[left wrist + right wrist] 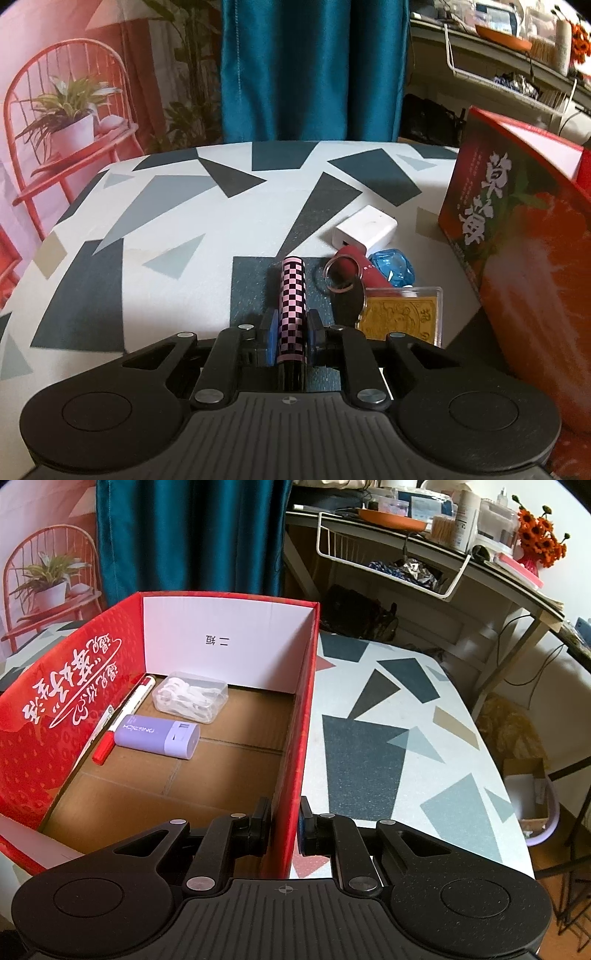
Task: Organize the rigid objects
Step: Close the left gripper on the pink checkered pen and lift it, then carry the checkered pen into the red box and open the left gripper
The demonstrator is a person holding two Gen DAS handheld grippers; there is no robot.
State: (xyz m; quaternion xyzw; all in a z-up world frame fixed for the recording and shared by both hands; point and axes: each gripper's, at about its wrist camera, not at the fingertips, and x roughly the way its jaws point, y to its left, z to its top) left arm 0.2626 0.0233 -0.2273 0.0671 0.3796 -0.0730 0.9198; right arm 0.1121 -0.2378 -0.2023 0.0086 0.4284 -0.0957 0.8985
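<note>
Two tools, both clamped. Left tool (291,332) pinches pink-black checkered tube (292,295) low over counter (177,221), beside key ring (340,275), white charger (365,229), blue gem (393,267), gold card case (400,314). Right tool (284,825) grips right wall of red box (299,738). Inside box: red marker (125,716), purple case (157,734), clear floss container (190,698).

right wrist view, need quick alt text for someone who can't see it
The right gripper is clamped on the right wall of an open red cardboard box standing on a patterned table. Inside lie a red-capped marker, a purple power bank and a clear plastic case of white items.
</note>
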